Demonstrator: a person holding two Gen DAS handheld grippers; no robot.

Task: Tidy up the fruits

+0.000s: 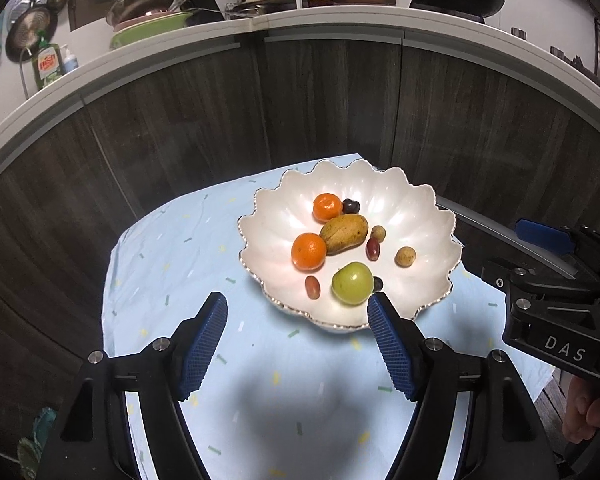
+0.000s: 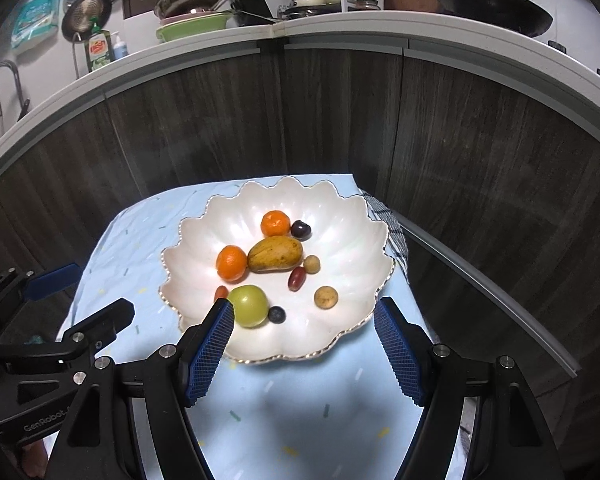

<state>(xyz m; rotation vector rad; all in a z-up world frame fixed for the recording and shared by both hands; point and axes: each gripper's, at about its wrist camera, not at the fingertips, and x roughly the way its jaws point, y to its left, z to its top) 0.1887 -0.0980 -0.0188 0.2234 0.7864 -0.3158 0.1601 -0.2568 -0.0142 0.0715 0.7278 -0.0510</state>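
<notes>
Right now the left gripper (image 1: 298,334) hangs over the blue cloth (image 1: 172,264) with its fingers spread wide and nothing between them. Its pads (image 1: 202,346) are dark blue and bumpy like a grid. The cloth looks soft and a bit wrinkled, with tiny colored dashes on it.

On the cloth sits a big white bowl (image 2: 204,224), shiny, with a wavy edge like flower petals. All the fruit lies inside it. At its left are two round oranges (image 2: 231,263), a little red grape (image 1: 313,286) and a smooth green apple (image 2: 249,305). In the middle lies a long yellow-brown mango (image 2: 275,254) with spots, touching one orange. A dark plum (image 2: 301,229), a red grape (image 2: 296,278), a small blueberry (image 2: 277,314) and two tan, rough balls (image 2: 325,297) lie further right.

Over the bowl's near edge hangs the right gripper (image 2: 304,344), also spread wide and holding nothing. Behind stands a dark wood cabinet (image 2: 460,140).
</notes>
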